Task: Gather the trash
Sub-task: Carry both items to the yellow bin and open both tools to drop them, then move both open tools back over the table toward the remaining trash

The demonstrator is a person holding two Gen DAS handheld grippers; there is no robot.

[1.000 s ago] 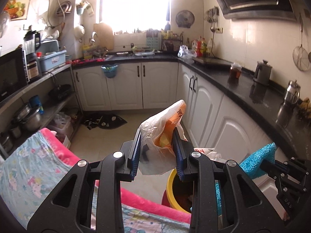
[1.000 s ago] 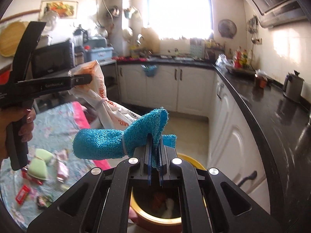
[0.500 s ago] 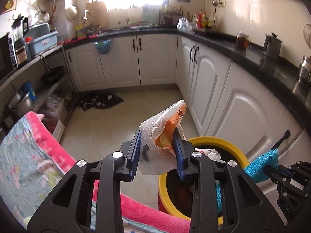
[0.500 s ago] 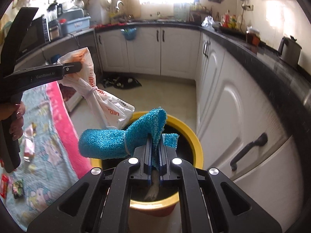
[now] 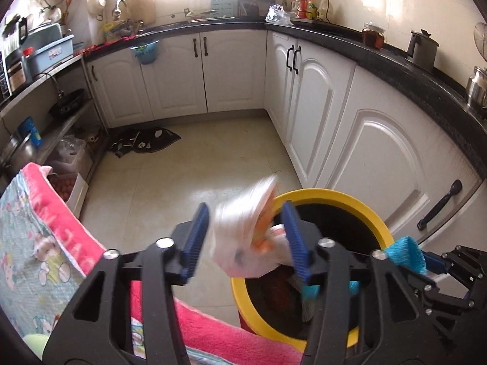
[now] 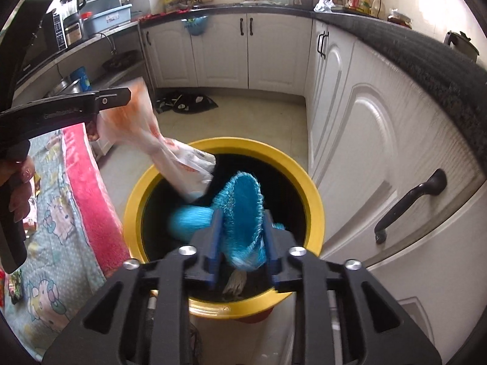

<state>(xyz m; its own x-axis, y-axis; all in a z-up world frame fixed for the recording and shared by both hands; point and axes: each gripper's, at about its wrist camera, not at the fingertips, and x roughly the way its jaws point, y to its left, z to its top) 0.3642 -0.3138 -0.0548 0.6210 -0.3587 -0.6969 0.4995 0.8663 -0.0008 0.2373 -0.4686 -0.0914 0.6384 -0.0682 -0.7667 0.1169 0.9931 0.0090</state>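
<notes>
A yellow-rimmed bin (image 5: 350, 203) (image 6: 243, 144) stands on the floor between the table and the cabinets. My left gripper (image 5: 245, 234) (image 6: 115, 99) hovers over its left rim with its jaws opening. A white and orange plastic bag (image 5: 246, 237) (image 6: 170, 152) hangs blurred between them, clear of the left pad, its bottom inside the bin. My right gripper (image 6: 242, 234) (image 5: 432, 266) is above the bin mouth, jaws opening, with a blue fluffy cloth (image 6: 243, 210) (image 5: 404, 252) loose and blurred between the pads.
A table under a pink-edged cartoon cloth (image 5: 36, 243) (image 6: 82, 182) borders the bin on the left, with small wrappers (image 6: 15, 286) on it. White cabinet doors (image 5: 365, 158) with a black handle (image 6: 411, 200) close the right. A dark mat (image 5: 146, 141) lies on the floor.
Both grippers have come down over the bin and their jaws have parted. The bag and the blue cloth, firmly pinched before, now sag blurred toward the bin.
</notes>
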